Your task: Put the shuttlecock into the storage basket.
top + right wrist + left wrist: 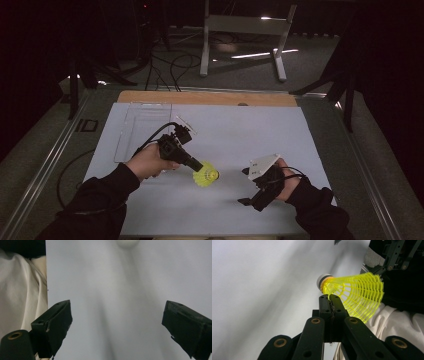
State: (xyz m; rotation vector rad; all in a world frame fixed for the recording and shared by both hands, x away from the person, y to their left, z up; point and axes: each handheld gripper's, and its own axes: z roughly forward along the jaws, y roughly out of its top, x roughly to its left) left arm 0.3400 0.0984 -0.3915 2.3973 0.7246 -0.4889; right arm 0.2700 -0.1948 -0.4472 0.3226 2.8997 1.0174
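We see left tongs (331, 302) pinching thin skirt edge of yellow shuttlecock (354, 293) above worktop (240, 135); mesh may slip or deform. Right tongs (117, 325) released, empty.

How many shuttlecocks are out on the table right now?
1: a yellow shuttlecock, pinched by its mesh skirt in the left gripper, near the middle of the white table.

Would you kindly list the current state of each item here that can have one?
Shuttlecock: clamped by its yellow skirt edge, lifted off the table, cork end free.
Left gripper: shut on the shuttlecock's skirt.
Right gripper: open wide, nothing between its fingers.
Clear tray: lying flat on the white mat, untouched.
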